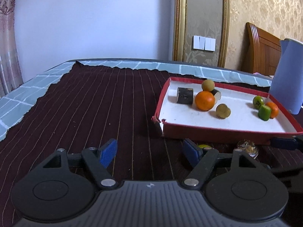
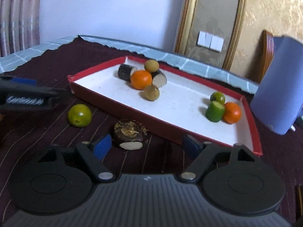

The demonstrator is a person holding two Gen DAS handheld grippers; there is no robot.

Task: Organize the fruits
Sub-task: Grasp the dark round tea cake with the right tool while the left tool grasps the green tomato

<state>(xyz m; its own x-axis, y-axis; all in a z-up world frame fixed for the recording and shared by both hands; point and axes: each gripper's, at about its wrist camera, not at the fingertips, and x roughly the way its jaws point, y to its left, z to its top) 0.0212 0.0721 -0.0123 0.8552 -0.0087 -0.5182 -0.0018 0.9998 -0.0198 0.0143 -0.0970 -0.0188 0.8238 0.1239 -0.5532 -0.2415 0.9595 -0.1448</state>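
Currently: 2 tools poised over the last loose fruits beside the red-walled, white-floored cardboard tray [image 2: 121, 105].

Both the left tool [image 1: 149, 152] and the right tool [image 2: 146, 144] stand wide, with nothing between their blue pads, probably readied for the next pick. On the dark red striped cloth [image 1: 94, 102] covering the tabletop, outside the tray, lie a round green citrus fruit [image 2: 80, 115] and a dark brown, cut-faced, husk-topped fruit [image 2: 129, 132]; the latter sits just ahead of the right tool. Inside the tray, 1 cluster holds a large orange [image 2: 141, 79], 2 tan round fruits and 2 dark cut cylinders; a second, at the far right corner, holds a small orange [image 2: 232, 112], a green cut piece [image 2: 215, 111] and a green round fruit [image 2: 218, 97], suggesting grouping by placement.
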